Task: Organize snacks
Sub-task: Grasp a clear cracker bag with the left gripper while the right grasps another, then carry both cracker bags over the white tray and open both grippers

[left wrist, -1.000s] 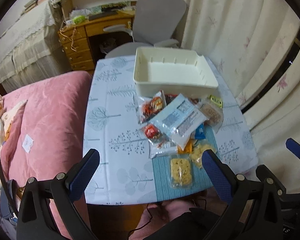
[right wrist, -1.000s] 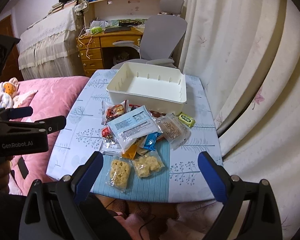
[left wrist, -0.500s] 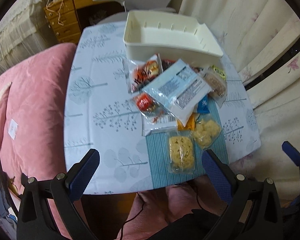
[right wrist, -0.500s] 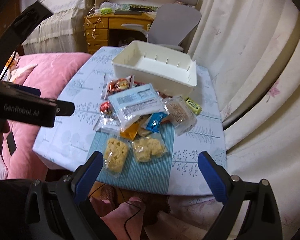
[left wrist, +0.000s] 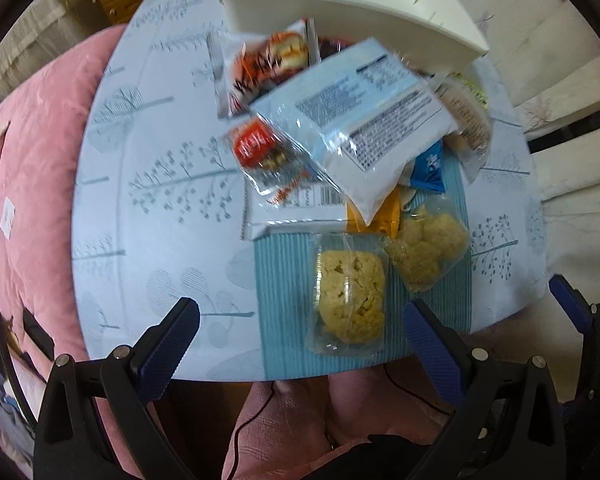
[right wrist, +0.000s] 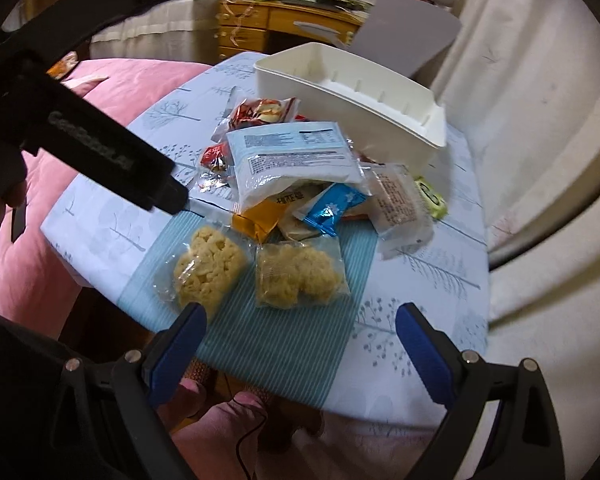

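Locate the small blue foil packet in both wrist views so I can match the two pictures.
Left wrist: blue foil packet sits right of centre, under the lower right corner of the large pale blue bag.
Right wrist: blue foil packet sits just above centre, below that bag.
Shared landmark: the white bin behind the pile.

Glossy clear plastic snack wrappers point(left wrist: 350, 288); matt white plastic bin point(right wrist: 352, 96); printed cloth tablecloth point(left wrist: 160, 184)
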`<state>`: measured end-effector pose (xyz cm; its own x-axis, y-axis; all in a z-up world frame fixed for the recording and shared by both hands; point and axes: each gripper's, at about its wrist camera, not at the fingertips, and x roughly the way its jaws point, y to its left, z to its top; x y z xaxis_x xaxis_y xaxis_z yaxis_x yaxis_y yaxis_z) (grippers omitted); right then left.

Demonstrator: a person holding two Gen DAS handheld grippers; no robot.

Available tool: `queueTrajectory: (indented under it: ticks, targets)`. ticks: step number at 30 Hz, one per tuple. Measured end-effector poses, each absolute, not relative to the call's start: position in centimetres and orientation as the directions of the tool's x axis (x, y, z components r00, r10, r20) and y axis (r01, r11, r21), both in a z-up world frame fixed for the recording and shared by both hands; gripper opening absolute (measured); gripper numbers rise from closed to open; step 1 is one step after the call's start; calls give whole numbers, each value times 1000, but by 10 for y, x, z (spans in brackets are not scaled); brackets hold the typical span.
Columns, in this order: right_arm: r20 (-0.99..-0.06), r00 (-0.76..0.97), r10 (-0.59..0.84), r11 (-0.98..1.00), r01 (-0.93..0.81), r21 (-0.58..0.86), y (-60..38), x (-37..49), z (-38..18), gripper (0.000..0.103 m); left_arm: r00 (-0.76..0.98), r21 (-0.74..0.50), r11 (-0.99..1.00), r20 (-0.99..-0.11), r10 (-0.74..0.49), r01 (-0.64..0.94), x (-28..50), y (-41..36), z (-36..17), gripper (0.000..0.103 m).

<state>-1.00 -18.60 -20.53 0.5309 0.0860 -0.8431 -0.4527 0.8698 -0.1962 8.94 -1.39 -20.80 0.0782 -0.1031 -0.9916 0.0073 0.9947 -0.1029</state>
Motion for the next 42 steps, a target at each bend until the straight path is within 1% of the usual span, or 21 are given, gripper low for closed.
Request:
queueTrajectory:
  ticks: [5,7,11,19,22,24,28,31,32,33,38,40,42]
  targets:
    - [-807,569,160,800,-554,-232,-192,4,-223,96,14,-98,991,-995,-97,-87,96,-26,-233,101]
    - [-811,553,191,773,-594,-222,-194,12,-232,96,-8,-89,989,-996,-90,-118,97,-30,-243,101]
    - [-823,510,251,730,-658,-186,-200,24,-250,96,-54,-64,981,-996,-75,-183,97,-36,-264,100]
    - [-840,424,340,673,-733,-98,-205,45,-278,96,-106,-45,963,-992,-76,-267,98,-42,-297,95]
    - [-851,377,366,655,-754,-53,-204,50,-285,96,-112,-44,955,-990,-80,-293,98,-40,-302,88]
    - [-851,356,387,640,-768,-31,-203,52,-288,96,-115,-51,950,-989,-91,-309,94,-38,-309,82]
    - [-853,341,394,631,-776,-19,-201,60,-296,96,-125,-72,938,-985,-120,-338,88,-34,-322,72]
    - [-856,341,389,620,-784,-30,-199,63,-299,96,-122,-68,932,-986,-118,-356,89,-36,-328,64]
    - [-857,336,390,616,-787,-28,-199,63,-300,96,-119,-67,931,-986,-117,-359,88,-35,-327,59]
    - [-857,332,394,615,-788,-22,-199,64,-299,96,-118,-68,929,-986,-119,-364,89,-33,-325,59]
    - [-866,308,394,609,-793,-6,-201,70,-297,88,-124,-79,914,-983,-139,-397,85,-26,-318,58]
    - [-873,297,387,605,-796,-3,-199,71,-296,82,-114,-77,913,-985,-133,-400,87,-23,-315,58]
    - [-881,284,378,602,-799,1,-199,74,-294,78,-98,-74,912,-988,-123,-403,87,-21,-303,58]
